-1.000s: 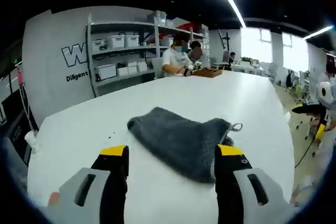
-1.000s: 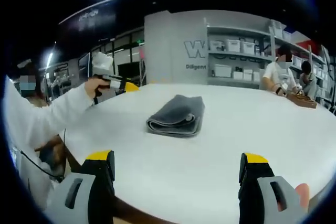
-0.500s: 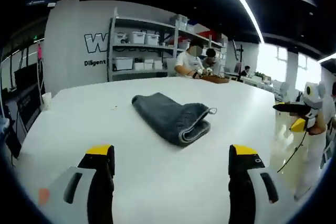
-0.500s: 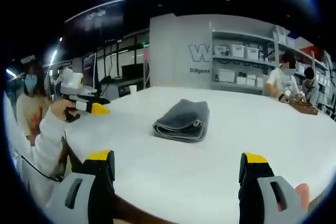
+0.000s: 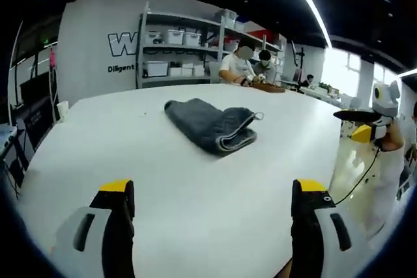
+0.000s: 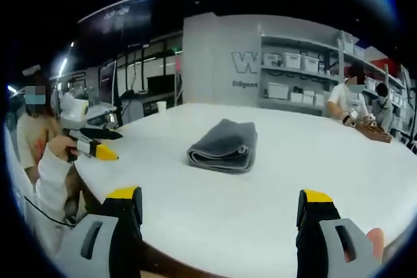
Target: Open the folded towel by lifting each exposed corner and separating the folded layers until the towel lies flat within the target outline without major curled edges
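Towel [image 5: 210, 124] untouched, both jaws wide

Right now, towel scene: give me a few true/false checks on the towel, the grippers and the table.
1. The grey towel is still folded on the white table. True.
2. The left gripper is clamped on a towel corner. False: its jaws stand apart with nothing between them, short of the towel.
3. The right gripper is open and apart from the towel. True.
4. The towel has a small hanging loop at one corner. True.
5. The towel lies spread flat in a single layer. False: stacked folded layers show at its near edge.
6. A wooden tray sits on the towel. False: it lies at the table's far side, by seated people.
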`<state>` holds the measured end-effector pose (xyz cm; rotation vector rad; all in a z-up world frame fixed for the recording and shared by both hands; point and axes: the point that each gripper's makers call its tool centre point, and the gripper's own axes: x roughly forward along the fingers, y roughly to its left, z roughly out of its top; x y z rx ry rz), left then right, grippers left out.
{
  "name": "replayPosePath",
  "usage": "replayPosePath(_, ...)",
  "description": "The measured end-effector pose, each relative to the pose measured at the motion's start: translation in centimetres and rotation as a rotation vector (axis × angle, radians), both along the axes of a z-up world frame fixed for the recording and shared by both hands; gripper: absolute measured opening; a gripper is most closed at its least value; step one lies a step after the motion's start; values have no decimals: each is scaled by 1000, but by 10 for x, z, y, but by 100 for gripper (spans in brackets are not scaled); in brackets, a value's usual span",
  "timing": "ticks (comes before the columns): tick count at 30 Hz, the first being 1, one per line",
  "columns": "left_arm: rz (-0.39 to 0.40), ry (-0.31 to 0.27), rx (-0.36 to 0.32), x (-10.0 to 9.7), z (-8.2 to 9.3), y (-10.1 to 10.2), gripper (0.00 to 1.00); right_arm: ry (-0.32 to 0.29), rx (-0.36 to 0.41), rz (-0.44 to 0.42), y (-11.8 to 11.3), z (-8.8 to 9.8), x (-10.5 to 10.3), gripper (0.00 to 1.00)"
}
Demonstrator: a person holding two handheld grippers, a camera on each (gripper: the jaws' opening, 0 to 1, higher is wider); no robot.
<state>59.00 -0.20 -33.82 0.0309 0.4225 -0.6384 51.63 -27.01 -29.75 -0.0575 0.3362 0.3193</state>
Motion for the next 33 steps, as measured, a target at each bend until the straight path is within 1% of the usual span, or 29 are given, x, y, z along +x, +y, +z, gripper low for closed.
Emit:
replayPosePath(2,-10,11,-13,-2,-2,-2,100,11,-3,-3,1,-3,1,99)
replayPosePath(6,-30,21,-10,-5,-5,-6,100,26,-7,-1,2,-7,1,99)
replayPosePath(11,-40,14,-11,-5,-5,-10,100,8,2,6,5,-4,0,99)
replayPosePath(14,-42,10,-4,-3,-4,-9,100,8,3,10,6,-4,0,99)
replayPosePath(17,-42,13,-10,-4,-4,-10,100,15,2,9,5,-6,1,99)
replayPosePath(24,-49,16,-4,-7,-1,-6,100,29,-1,4,4,-8,1,99)
replayPosePath(27,-48,22,-13,-10,0,-5,100,33,-3,3,5,-8,1,99)
replayPosePath(33,-29,8,4,-12,4,1,100,38,-6,2,5,-9,1,99)
